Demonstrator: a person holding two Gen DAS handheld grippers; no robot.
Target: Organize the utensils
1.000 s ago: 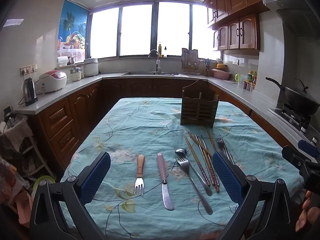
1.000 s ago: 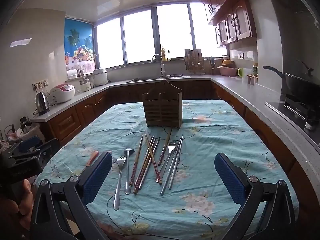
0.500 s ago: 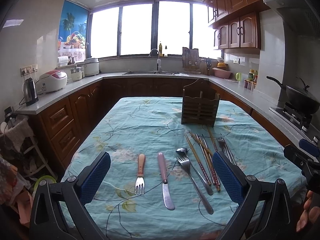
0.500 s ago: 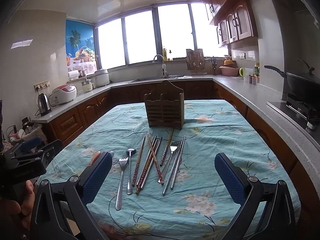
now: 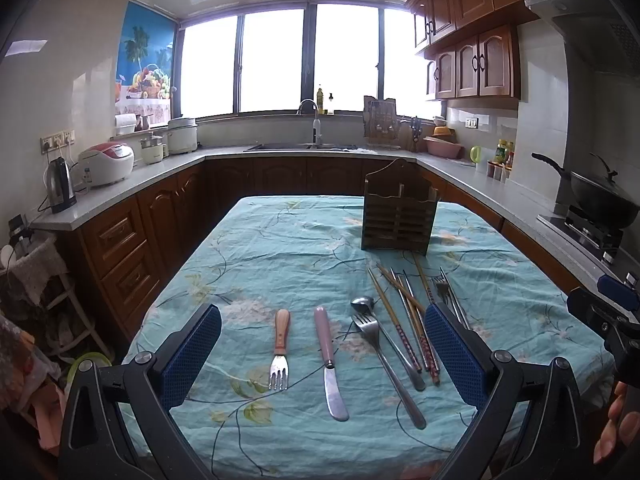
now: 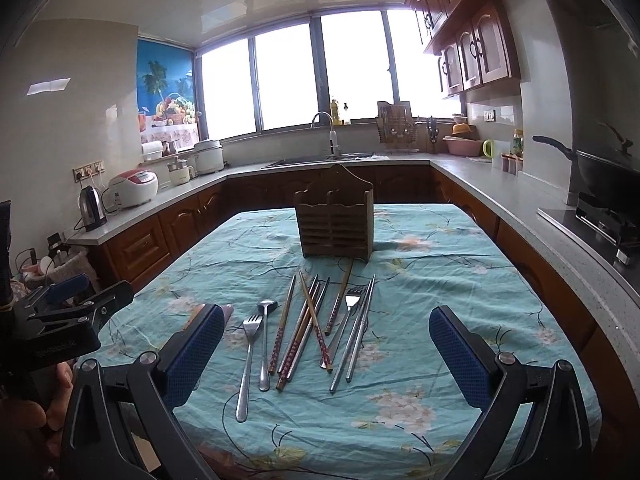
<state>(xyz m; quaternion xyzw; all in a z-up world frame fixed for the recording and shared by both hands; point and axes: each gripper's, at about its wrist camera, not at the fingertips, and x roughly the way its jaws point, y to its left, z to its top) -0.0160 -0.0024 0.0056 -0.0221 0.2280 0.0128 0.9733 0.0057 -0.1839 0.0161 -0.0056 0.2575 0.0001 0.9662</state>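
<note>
Jaws of the left gripper (image 5: 322, 350) and right gripper (image 6: 326, 350) are spread wide, nothing held or touched. Beyond, forks, a knife (image 5: 330, 360), a spoon (image 6: 265, 344) and chopsticks (image 6: 308, 332) are laid on the floral tablecloth (image 5: 280, 240). Farther off, the wooden utensil holder (image 6: 336, 220) is stood upright.

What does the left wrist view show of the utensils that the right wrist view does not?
Only the left wrist view shows the wooden-handled fork and the pink-handled knife in full; in the right wrist view that gripper's left finger hides nearly all of them. Only the right wrist view shows the whole chopstick pile unobstructed. Both show the wooden holder, the spoon, the floral tablecloth, and open, empty jaws.
</note>
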